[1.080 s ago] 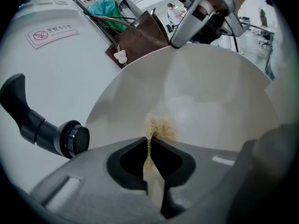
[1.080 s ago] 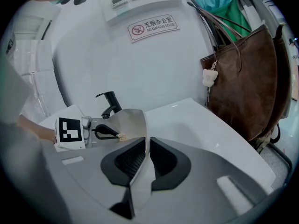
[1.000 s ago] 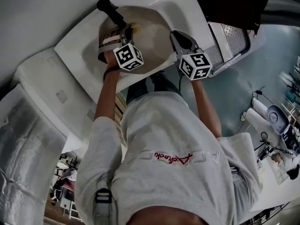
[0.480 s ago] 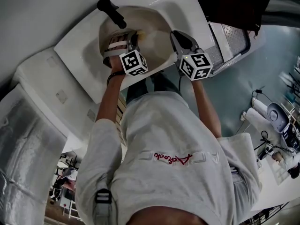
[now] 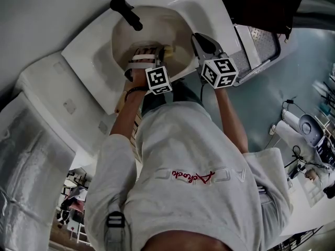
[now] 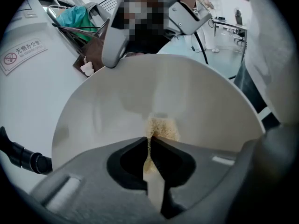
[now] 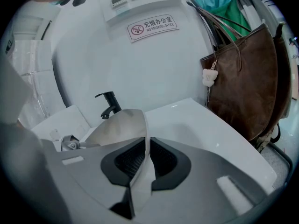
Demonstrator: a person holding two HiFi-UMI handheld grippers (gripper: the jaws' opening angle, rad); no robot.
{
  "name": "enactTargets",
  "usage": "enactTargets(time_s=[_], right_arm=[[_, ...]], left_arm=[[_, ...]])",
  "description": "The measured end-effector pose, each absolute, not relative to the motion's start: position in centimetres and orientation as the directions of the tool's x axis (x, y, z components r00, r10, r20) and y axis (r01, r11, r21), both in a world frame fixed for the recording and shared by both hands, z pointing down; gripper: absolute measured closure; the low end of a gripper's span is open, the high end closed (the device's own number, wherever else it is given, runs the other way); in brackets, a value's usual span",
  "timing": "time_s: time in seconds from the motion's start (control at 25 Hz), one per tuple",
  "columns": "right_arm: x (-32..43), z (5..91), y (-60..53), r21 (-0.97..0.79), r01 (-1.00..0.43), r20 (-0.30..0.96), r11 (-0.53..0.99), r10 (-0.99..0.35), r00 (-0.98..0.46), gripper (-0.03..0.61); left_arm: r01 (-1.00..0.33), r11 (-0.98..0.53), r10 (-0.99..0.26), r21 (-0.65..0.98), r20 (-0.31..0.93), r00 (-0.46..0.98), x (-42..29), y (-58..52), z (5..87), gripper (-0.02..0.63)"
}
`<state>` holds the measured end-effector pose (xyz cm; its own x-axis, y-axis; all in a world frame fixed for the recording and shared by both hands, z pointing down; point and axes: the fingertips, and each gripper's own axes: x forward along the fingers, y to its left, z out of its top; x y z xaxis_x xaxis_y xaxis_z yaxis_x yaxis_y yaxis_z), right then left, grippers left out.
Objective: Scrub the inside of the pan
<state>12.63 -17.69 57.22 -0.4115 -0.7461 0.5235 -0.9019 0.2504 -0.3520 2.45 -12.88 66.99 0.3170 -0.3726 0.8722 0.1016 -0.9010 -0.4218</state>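
My right tool (image 7: pixel 145 146) pinches the pan (image 6: pixel 187 92) by its rim; the pan sits tipped in the white sink (image 5: pixel 89 51), mouth facing my left tool (image 6: pixel 150 141), which squeezes a sponge (image 6: pixel 163 127) against the inside; black faucet (image 7: pixel 110 105) far; brown bag (image 7: pixel 247 78) right.

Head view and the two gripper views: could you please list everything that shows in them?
sink: one, white, middle of the head view
faucet: one, black, at the sink's back edge
pan: one, cream, tilted in the sink
sponge: one, yellow, pressed on the pan's inside
sign: one, white with a red symbol, above the sink
bag: one, brown, right of the sink
charm: one, white, hanging on the bag
sweatshirt: one, grey, on the person
left gripper: one, grey, shut on the sponge
right gripper: one, grey, shut on the pan's rim
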Motion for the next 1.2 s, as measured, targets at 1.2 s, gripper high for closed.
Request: enactTargets(time_s=[1.2], right_arm=[[12.6, 57.2, -17.7, -0.344, -0.904, 0.525, 0.252, -0.747, -0.408, 0.537]], left_arm=[[0.209, -0.832, -0.485, -0.514, 0.857, 0.174, -3.4, -17.8, 66.5, 0.595]])
